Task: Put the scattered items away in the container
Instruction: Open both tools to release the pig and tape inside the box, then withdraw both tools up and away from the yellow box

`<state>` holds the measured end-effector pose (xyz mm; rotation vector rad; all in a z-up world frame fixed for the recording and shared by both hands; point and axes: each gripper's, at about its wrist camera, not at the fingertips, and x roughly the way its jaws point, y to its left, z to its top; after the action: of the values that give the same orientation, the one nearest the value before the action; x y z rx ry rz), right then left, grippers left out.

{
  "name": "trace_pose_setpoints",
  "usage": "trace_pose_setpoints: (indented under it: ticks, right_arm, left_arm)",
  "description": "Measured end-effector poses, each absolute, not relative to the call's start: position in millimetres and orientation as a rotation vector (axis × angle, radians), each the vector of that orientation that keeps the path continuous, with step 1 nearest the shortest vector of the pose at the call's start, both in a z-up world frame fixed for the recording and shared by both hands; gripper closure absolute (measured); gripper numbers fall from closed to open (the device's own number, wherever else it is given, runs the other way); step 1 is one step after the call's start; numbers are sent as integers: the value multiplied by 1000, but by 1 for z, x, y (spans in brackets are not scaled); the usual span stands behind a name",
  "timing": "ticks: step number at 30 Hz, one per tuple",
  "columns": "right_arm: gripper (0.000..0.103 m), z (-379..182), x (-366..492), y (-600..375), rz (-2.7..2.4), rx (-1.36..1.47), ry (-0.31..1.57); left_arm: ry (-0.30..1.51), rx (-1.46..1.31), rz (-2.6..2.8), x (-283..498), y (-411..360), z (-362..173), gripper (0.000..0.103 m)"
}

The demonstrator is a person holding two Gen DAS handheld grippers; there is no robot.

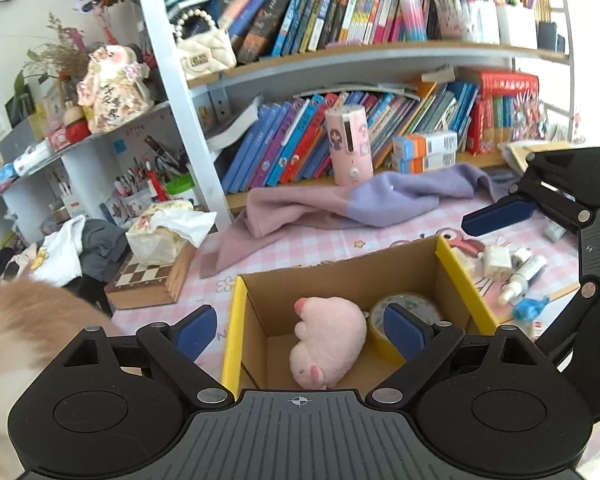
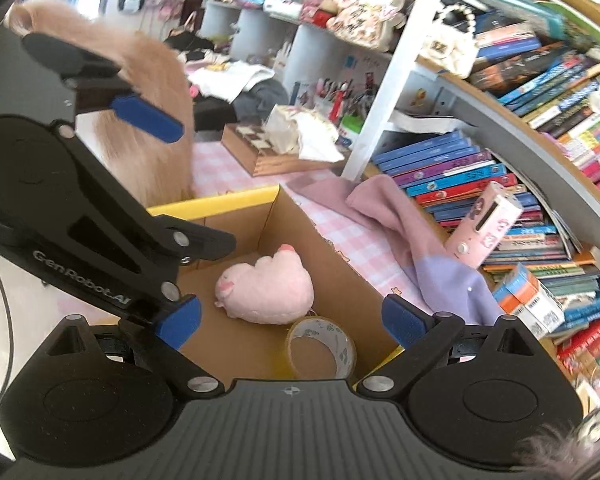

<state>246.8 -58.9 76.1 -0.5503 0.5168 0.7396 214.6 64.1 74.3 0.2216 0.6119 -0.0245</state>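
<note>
A cardboard box [image 1: 452, 280] stands on the table [image 1: 300, 248]. In it lie a plush toy [image 1: 328, 340] and, just right of it, a tape roll [image 1: 410, 306]. Right of the box small bottles [image 1: 520, 276] lie scattered. Behind it lies a cloth [image 1: 360, 204], with bookshelves [image 1: 340, 68] farther back.

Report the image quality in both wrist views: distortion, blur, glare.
Left wrist view: strong fisheye bending of the bookshelf, dark corners, bright daylight washing out the right edge; pink plush toy in the cardboard box is sharp. Right wrist view: same bending, tilted scene, blown-out window at top left, blurred fluffy fur.
</note>
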Motion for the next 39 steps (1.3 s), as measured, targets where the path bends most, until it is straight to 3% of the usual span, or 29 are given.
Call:
trace_pose_setpoints:
  ticks: [21, 39]
  right_arm:
    - [5, 90, 126, -107, 523, -283, 459]
    - [6, 45, 43, -136, 275, -134, 479]
  left_arm:
    - [503, 56, 73, 81, 70, 83, 6]
    - [485, 38, 170, 12, 61, 44, 6]
